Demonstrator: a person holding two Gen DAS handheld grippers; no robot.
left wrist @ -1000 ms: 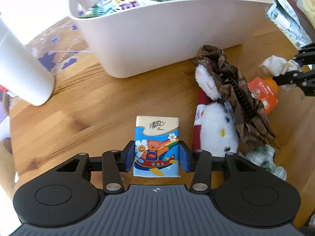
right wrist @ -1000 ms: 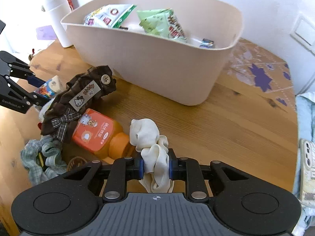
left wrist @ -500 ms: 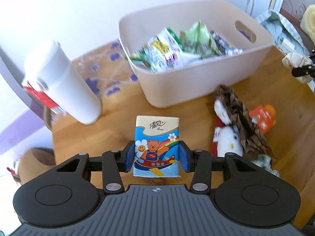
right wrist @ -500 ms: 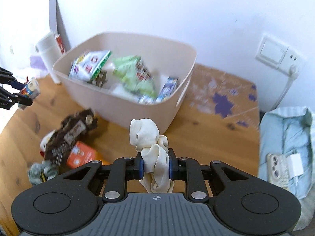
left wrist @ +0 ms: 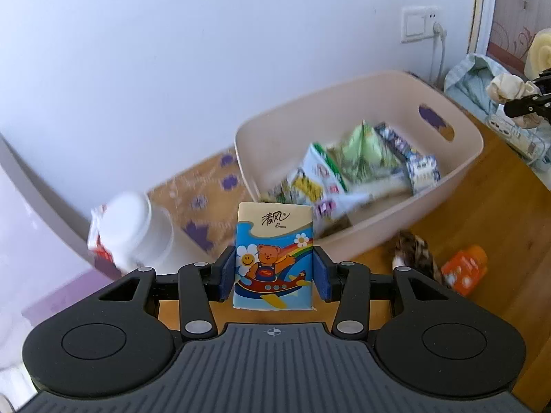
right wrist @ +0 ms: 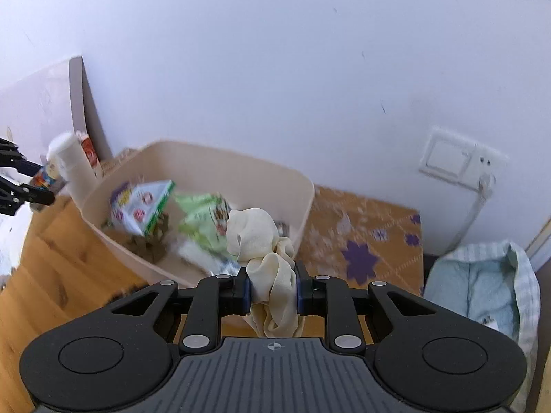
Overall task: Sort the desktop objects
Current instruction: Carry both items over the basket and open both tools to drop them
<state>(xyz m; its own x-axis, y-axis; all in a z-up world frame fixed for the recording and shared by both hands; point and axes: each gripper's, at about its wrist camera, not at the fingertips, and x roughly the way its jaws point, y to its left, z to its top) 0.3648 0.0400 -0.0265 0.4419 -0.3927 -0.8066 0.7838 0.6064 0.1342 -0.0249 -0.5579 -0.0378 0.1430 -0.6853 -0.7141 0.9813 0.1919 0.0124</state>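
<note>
home room, wooden desk [left wrist: 492, 206], snack bin [left wrist: 461, 179]

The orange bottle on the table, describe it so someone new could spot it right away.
Find the beige tub of snack packets on the wooden table. In front of it, beside a brown checked cloth toy, lies the orange bottle on its side. It is the only bright orange thing, with a small picture label.

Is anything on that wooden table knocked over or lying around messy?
Yes. An orange bottle lies on its side on the table, next to a crumpled brown checked cloth; both are outside the beige bin. Inside the bin, snack packets are heaped at random.
</note>
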